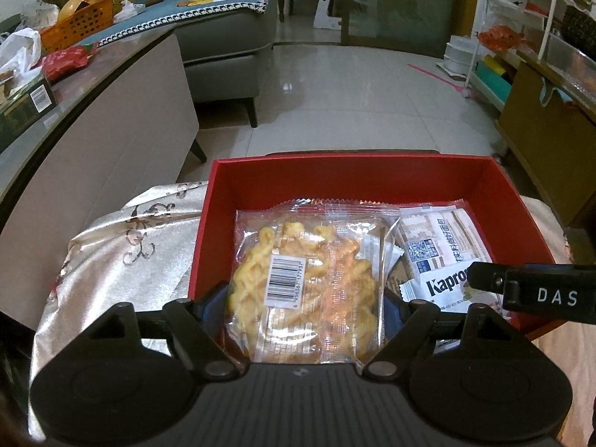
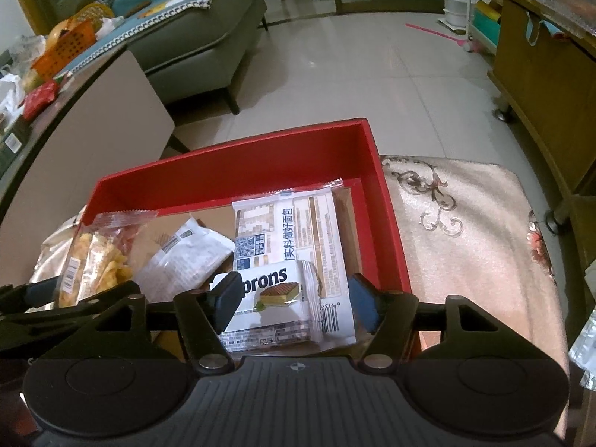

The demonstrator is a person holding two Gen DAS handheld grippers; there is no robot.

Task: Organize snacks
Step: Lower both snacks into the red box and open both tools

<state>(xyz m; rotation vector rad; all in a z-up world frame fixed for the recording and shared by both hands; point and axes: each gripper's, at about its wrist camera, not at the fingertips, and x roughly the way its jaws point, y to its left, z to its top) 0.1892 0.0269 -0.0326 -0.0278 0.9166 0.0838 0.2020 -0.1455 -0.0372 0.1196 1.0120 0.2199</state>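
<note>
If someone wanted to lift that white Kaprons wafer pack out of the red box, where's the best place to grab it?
Probably by its two long side edges, coming from above at the near end. The Kaprons pack lies flat on top of the other packets in the red box, and the right gripper already has its fingers open on either side. Its crimped end seams look thin and slippery.

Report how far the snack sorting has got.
Done: the bread pack and a white pouch lie in the red box. In hand: the left gripper holds the twists bag over the box; the right gripper straddles the Kaprons pack, grip unclear. Left: releasing both.
</note>
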